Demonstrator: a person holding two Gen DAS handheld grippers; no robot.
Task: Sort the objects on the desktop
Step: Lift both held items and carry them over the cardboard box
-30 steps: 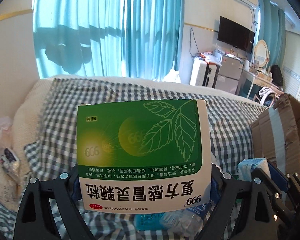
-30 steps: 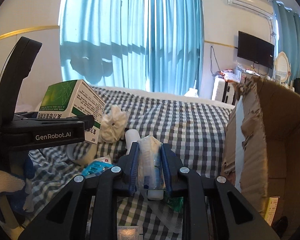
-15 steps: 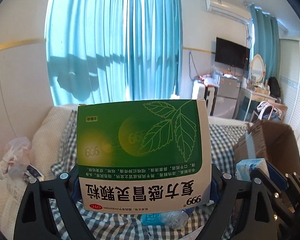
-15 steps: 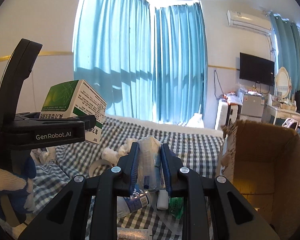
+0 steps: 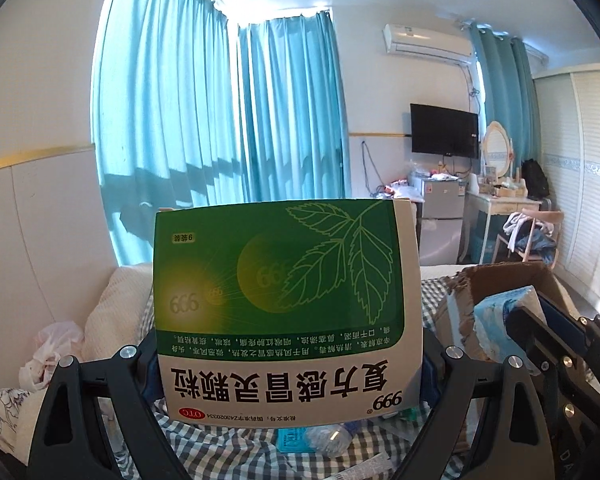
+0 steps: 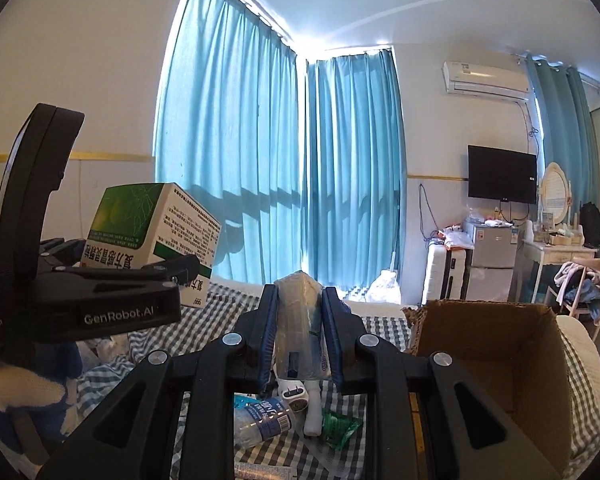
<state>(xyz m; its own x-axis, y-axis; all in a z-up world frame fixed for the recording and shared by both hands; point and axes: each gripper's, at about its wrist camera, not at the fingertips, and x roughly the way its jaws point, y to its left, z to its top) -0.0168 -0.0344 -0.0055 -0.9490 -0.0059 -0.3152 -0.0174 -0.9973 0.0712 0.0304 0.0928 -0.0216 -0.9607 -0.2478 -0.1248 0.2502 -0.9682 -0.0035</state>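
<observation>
Held high over the checked bed [image 6: 204, 320], the left tool [image 5: 288, 364] clamps a light, crushable medicine box [image 5: 284, 304] by its sides; the right tool [image 6: 300, 332] pinches a soft, slippery plastic-wrapped packet [image 6: 300, 320], cardboard box [image 6: 496, 344] at three o'clock.

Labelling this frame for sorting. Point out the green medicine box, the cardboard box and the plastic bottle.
green medicine box [image 5: 276, 280], left wrist view, middle of its green front face.
cardboard box [image 6: 496, 344], right wrist view, inner back wall.
plastic bottle [image 6: 262, 420], right wrist view, on its label, lying on the checked cloth.
</observation>
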